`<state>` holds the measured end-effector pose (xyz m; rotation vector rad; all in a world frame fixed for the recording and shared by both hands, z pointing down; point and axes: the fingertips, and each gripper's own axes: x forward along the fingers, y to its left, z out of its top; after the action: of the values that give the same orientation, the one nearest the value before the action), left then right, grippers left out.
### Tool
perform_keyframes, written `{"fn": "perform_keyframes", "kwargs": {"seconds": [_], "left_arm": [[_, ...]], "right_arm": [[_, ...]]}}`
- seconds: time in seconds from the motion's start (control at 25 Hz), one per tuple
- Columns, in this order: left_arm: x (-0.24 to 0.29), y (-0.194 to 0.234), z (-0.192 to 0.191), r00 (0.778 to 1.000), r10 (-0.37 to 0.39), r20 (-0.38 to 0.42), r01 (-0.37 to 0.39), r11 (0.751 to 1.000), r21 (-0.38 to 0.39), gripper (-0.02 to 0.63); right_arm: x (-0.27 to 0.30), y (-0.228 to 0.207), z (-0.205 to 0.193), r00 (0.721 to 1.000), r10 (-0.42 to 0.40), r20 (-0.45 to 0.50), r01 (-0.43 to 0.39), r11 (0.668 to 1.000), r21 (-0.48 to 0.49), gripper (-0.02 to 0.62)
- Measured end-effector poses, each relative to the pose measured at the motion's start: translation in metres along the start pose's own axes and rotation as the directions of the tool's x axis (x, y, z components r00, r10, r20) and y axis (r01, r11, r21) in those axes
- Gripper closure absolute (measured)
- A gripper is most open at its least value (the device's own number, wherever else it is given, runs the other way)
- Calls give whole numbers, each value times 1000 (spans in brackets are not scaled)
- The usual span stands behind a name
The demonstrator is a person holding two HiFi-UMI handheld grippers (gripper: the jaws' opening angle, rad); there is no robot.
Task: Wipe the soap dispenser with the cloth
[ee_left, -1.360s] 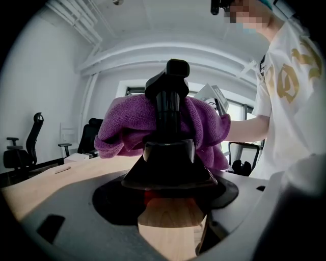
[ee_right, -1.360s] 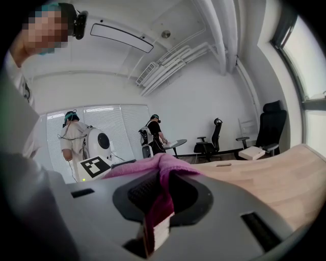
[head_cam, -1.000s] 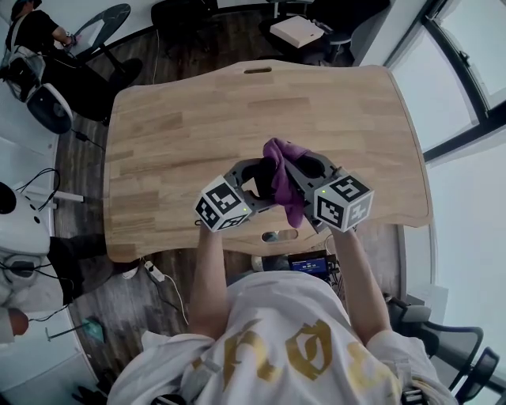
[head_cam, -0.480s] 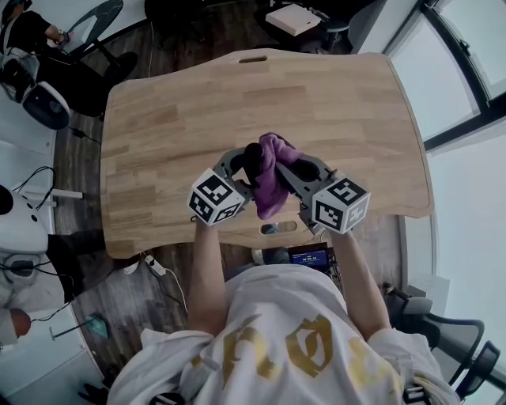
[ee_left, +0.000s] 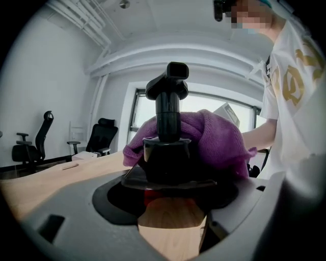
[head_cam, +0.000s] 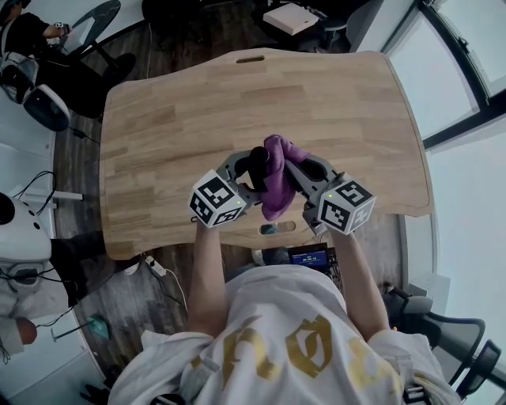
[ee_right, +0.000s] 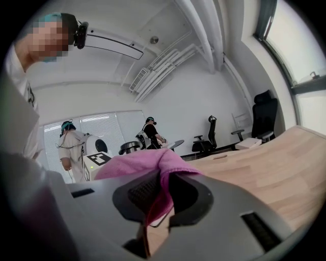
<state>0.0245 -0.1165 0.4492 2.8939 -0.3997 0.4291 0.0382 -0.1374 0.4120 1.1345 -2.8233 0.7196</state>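
Note:
The black soap dispenser [ee_left: 165,153] stands upright between the jaws of my left gripper [ee_left: 168,191], which is shut on its body, with the pump head [ee_left: 170,84] sticking up. In the head view the dispenser [head_cam: 256,160] is held above the table's near middle. The purple cloth [head_cam: 277,180] is pressed against the dispenser's right side and hangs down. My right gripper [head_cam: 291,172] is shut on it, with a fold pinched between the jaws in the right gripper view, cloth [ee_right: 147,162]. Behind the dispenser the cloth [ee_left: 219,140] bulges. The left gripper [head_cam: 247,176] sits beside the right one.
A bare wooden table [head_cam: 198,103] lies under both grippers, with a slot [head_cam: 277,228] near its front edge. A white box [head_cam: 292,17] rests beyond the far edge. Office chairs and people [head_cam: 35,32] are at the far left. A window wall [head_cam: 466,71] runs on the right.
Both grippers, with the dispenser and cloth, have shifted a little away from the person's body. The cloth has slid slightly against the dispenser. Both grips are unchanged.

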Motion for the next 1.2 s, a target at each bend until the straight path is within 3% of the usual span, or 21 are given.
{"fn": "perform_keyframes", "kwargs": {"seconds": [0.28, 0.52, 0.8, 1.0, 1.2], "left_arm": [[3, -16, 30, 994, -56, 93, 54, 998, 18, 245], [-4, -5, 29, 993, -7, 115, 9, 1000, -18, 245], [-12, 12, 12, 994, 77, 80, -70, 994, -81, 245], [-9, 1, 20, 990, 31, 135, -16, 994, -110, 245], [1, -18, 42, 983, -31, 183, 46, 996, -78, 245]], "right_arm": [[-1, -24, 1, 996, -89, -17, 89, 996, 25, 552], [0, -22, -12, 996, -81, -40, 83, 995, 57, 552], [-8, -5, -28, 997, -43, -60, 48, 996, 75, 552], [-18, -3, -21, 1000, 4, -1, -4, 996, 93, 552], [-15, -30, -12, 997, -77, 12, 76, 991, 108, 552]]}}
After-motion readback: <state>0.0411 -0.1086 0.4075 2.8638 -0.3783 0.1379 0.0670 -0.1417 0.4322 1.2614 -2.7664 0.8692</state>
